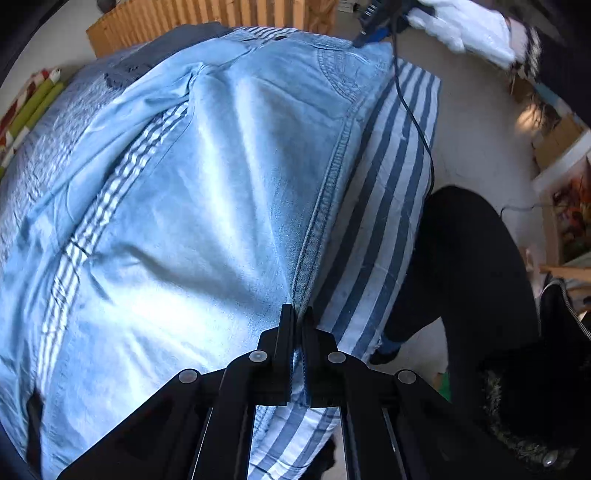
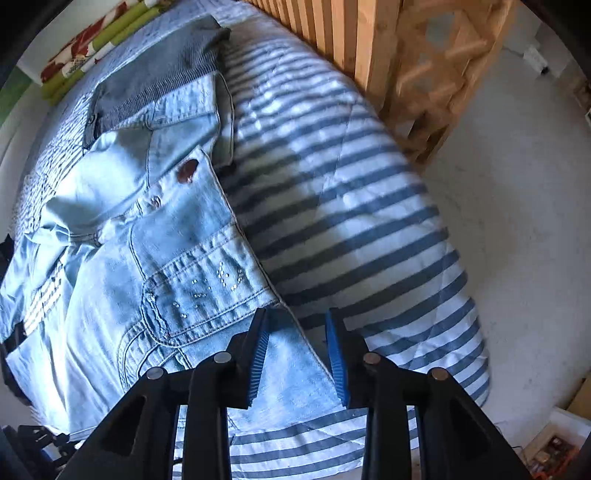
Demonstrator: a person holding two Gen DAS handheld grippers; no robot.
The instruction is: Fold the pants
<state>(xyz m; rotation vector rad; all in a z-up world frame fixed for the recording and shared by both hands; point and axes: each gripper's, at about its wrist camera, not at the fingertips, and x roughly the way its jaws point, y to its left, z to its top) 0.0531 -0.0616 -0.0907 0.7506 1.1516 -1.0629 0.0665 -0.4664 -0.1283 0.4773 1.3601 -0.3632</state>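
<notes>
Light blue jeans lie spread over a blue-and-white striped bed cover. My left gripper is shut on the jeans' stitched side seam at the near edge. Far up the same edge, a white-gloved hand holds my right gripper down at the waistband. In the right wrist view the right gripper stands open. The corner of the jeans lies between its blue pads, which do not press on it. A rhinestone pocket sits just ahead.
A dark grey garment lies beyond the jeans. Wooden slats border the striped cover. A black cable hangs over the cover's edge. A person's dark leg stands beside the bed on pale floor.
</notes>
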